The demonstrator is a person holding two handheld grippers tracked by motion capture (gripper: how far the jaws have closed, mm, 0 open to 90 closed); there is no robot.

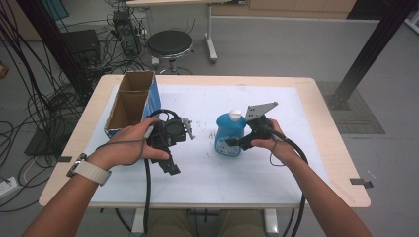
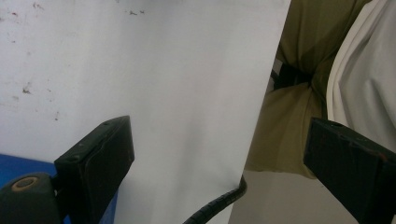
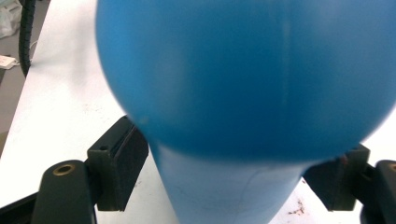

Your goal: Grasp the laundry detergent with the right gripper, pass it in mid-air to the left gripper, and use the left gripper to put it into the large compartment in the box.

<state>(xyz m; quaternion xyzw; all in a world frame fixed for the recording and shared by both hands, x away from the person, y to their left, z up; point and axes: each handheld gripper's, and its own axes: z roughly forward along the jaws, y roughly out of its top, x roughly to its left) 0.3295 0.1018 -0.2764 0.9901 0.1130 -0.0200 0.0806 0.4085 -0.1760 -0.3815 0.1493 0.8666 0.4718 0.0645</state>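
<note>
A blue bottle with a white cap stands upright at the middle of the white mat. My right gripper comes at it from the right, low on its body. In the right gripper view the bottle bulges close to the camera, and its narrower part sits between the two pads, which lie against its sides; the right gripper is shut on it. My left gripper rests to the left of the bottle, apart from it. In its own view the left gripper stands wide open, with bare mat between the jaws.
An open cardboard box with a blue side stands at the mat's back left. Small dark specks dot the mat near the bottle. The wooden table has a black stool behind it and cables on the floor at the left. A black cable trails off the near edge.
</note>
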